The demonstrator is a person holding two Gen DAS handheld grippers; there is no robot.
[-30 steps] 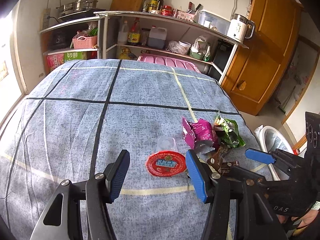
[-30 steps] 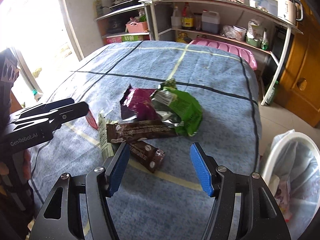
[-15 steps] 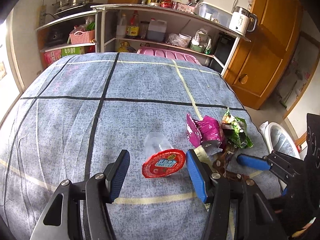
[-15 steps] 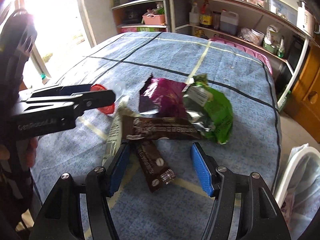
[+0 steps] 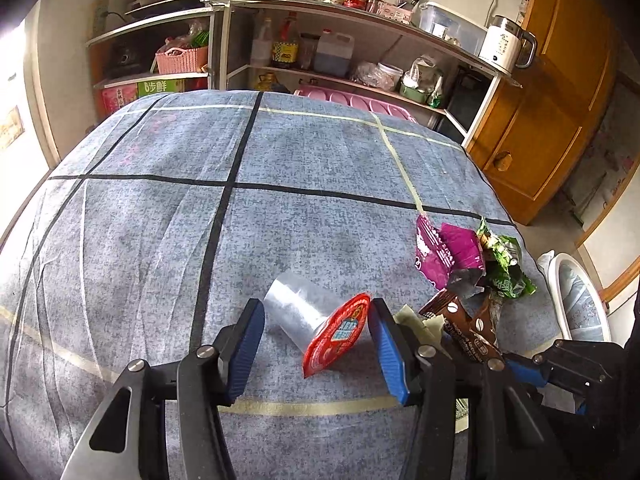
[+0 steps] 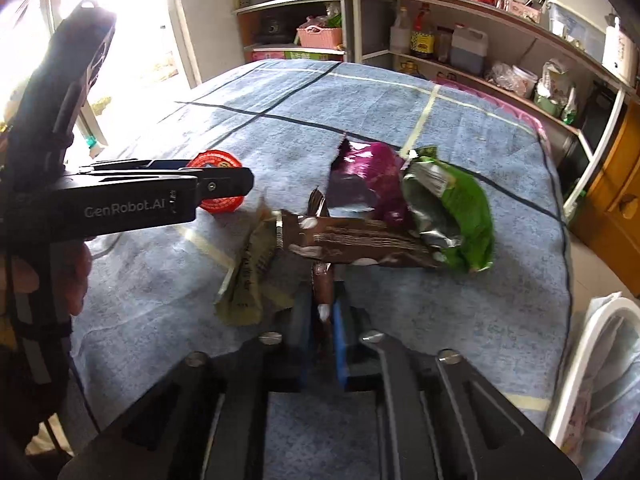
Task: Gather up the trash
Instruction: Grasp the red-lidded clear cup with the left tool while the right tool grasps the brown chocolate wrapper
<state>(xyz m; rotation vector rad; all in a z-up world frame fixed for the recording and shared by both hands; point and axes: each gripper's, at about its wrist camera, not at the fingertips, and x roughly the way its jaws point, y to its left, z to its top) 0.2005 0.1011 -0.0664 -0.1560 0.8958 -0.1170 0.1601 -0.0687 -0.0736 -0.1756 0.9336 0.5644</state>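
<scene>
A clear plastic cup [image 5: 296,308] with a red foil lid [image 5: 340,332] lies tipped between the fingers of my left gripper [image 5: 316,344]. The jaws are closing and both pads touch the cup, one at its base and one at the lid. My right gripper [image 6: 322,332] is shut on a small brown sachet [image 6: 322,284] that stands up from its fingers. Just beyond lie a long brown wrapper [image 6: 360,240], an olive paper wrapper [image 6: 248,280], a purple packet [image 6: 368,176] and a green packet [image 6: 460,208].
The blue checked tablecloth [image 5: 200,220] covers the whole table. A white-rimmed bin [image 6: 580,360] with a liner stands off the table's right edge. Shelves [image 5: 360,40] full of bottles and a wooden cabinet [image 5: 560,100] stand behind.
The right gripper came down around the small brown sachet and closed on it. The left gripper moved in around the cup, which tipped onto its side, and its jaws narrowed a little.
</scene>
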